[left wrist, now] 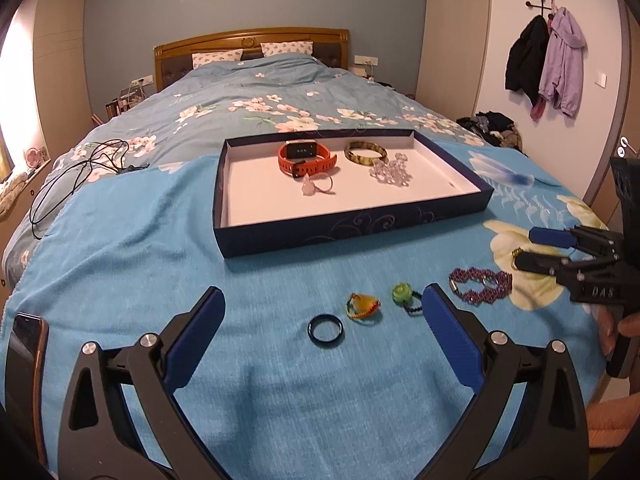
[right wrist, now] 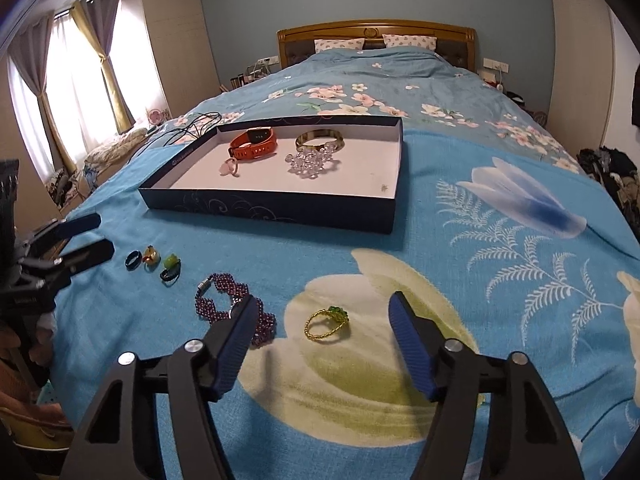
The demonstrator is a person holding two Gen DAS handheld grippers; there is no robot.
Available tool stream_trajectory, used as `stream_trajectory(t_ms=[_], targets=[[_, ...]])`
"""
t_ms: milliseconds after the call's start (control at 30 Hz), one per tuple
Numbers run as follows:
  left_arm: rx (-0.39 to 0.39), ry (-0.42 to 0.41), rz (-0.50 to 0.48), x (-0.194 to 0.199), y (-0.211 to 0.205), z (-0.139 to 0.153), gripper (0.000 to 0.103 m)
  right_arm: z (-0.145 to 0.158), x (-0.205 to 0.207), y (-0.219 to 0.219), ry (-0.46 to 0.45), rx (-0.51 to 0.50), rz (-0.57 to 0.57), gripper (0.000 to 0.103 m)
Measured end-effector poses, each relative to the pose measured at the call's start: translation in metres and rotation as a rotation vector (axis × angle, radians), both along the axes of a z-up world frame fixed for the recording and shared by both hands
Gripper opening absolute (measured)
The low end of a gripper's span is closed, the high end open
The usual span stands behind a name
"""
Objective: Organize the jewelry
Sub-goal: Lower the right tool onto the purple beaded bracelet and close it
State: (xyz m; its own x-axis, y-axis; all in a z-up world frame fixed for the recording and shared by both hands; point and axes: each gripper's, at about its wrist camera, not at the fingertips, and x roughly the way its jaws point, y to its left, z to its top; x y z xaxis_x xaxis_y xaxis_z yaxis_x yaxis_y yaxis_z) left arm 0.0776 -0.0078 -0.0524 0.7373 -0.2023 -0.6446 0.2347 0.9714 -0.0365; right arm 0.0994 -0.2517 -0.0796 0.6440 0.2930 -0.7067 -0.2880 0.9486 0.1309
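Observation:
A dark blue tray (left wrist: pixel 280 236) (right wrist: pixel 280 210) on the bed holds an orange watch (left wrist: pixel 306 157) (right wrist: pixel 254 143), a mottled bangle (left wrist: pixel 366 153) (right wrist: pixel 320 139), a clear bead bracelet (left wrist: pixel 390 172) (right wrist: pixel 312 162) and a pale pink ring (left wrist: pixel 316 188) (right wrist: pixel 230 167). On the blanket lie a black ring (left wrist: pixel 326 329) (right wrist: pixel 133 259), a yellow-orange ring (left wrist: pixel 363 307) (right wrist: pixel 152 257), a green ring (left wrist: pixel 404 296) (right wrist: pixel 171 267), a purple bead bracelet (left wrist: pixel 480 285) (right wrist: pixel 224 300) and a gold ring with green stones (right wrist: pixel 326 322). My left gripper (left wrist: pixel 322 300) (right wrist: pixel 105 234) is open around the black ring, apart from it. My right gripper (right wrist: pixel 322 312) (left wrist: pixel 524 248) is open with the gold ring between its fingers, untouched.
A black cable (left wrist: pixel 80 176) (right wrist: pixel 188 128) lies on the duvet left of the tray. A phone (left wrist: pixel 24 360) sits at the lower left edge. Jackets (left wrist: pixel 544 60) hang on the right wall. A hand (left wrist: pixel 616 332) holds the right gripper's handle.

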Motion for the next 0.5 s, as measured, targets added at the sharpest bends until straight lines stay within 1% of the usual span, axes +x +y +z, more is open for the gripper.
stream_trajectory(t_ms=[67,167,367,433,500], targets=[[0.005,0.011,0.002,0.0003,0.0001,-0.0028,0.094,-0.0013,0.0012,-0.0021,0.011,0.007,-0.006,0.058],[-0.001,0.032,-0.004,0.0026,0.0005,-0.0062,0.089,-0.0026,0.0027,-0.0043,0.026,0.019,-0.012,0.054],[0.02,0.043,-0.037,0.0036,-0.0069,-0.009,0.08,-0.0024,0.0036,-0.0037,0.028,0.02,-0.007,0.052],[0.019,0.046,-0.045,0.0042,-0.0084,-0.0092,0.08,-0.0007,0.0031,-0.0038,0.025,0.026,-0.015,0.05],[0.014,0.052,-0.052,0.0047,-0.0091,-0.0097,0.079,0.0032,0.0,0.0002,0.009,0.034,0.012,0.05]])
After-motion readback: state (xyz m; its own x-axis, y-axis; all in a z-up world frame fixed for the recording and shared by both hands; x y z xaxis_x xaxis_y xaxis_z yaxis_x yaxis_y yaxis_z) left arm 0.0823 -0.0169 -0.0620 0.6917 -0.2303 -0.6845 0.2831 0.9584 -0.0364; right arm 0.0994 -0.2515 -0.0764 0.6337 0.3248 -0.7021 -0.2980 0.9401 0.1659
